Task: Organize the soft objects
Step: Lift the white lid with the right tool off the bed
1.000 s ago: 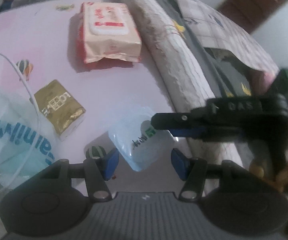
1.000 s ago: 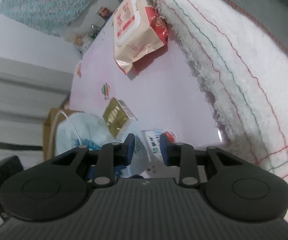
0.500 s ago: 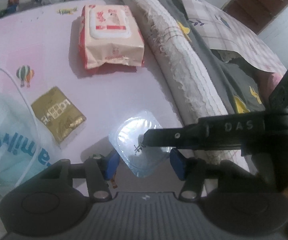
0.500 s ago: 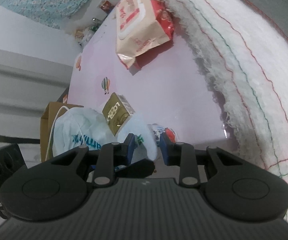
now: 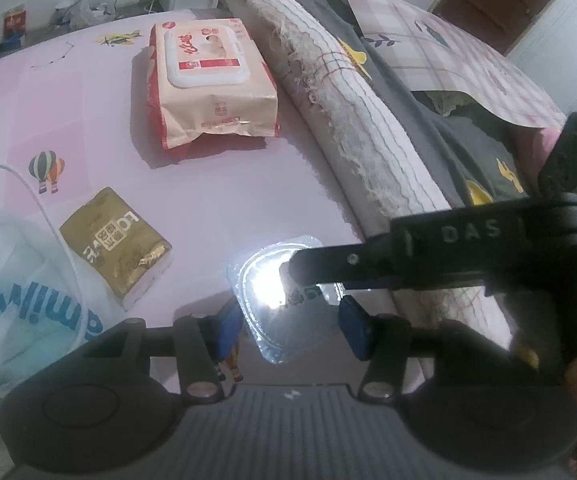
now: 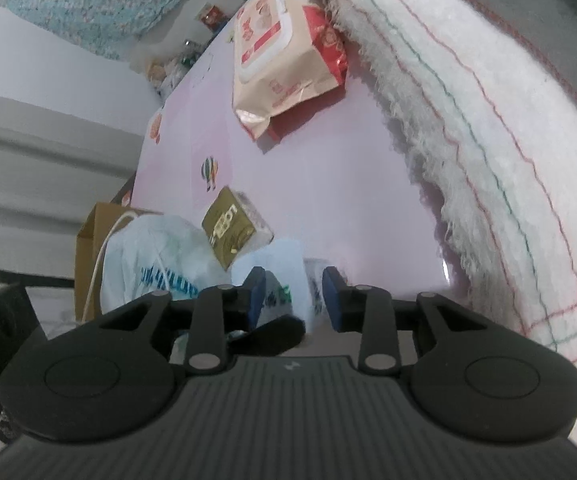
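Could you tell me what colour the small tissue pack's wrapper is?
Gold, shown best in the left wrist view: tissue pack.

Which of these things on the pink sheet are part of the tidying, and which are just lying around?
Part of the job:
clear packet, between both grippers
gold tissue pack
wet wipes pack
white plastic bag

Just lying about:
fringed white blanket
grey quilt
cardboard box

Clear packet [image 5: 284, 308] between left claw [image 5: 290, 326] pads — right claw [image 5: 300, 270] above.
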The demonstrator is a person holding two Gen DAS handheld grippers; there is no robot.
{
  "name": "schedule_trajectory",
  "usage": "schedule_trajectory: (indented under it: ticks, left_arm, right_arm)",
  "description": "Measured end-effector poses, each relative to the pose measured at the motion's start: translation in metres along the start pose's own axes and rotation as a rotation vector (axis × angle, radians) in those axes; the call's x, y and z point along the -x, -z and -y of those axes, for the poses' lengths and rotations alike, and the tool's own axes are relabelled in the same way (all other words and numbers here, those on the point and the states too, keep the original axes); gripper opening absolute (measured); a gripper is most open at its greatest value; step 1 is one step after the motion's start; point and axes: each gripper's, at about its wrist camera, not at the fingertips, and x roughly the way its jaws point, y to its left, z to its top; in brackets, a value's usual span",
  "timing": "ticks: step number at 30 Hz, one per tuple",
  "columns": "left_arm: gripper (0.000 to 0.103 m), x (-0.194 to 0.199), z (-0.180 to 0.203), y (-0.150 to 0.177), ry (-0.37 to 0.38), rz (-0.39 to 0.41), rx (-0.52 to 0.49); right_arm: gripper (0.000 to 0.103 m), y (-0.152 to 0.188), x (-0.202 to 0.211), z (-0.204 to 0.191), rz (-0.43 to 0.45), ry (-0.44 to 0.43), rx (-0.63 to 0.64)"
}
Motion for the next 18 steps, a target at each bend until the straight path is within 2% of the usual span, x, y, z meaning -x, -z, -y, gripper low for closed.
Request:
schedule_trajectory:
  ticks: [7,18]
  left_arm:
    - [0.052,0.002,0.004,-0.002,-0.024,0.008,-0.002]
    - [0.052,0.029,0.019,0.002,-0.013,0.03,-0.022]
  right_arm:
    - [0.034,-0.003,-0.011,-0.006,-0.001,0.001,0.024]
    - [0.033,0.016,0.016,-0.021,0.042,0.031,-0.04]
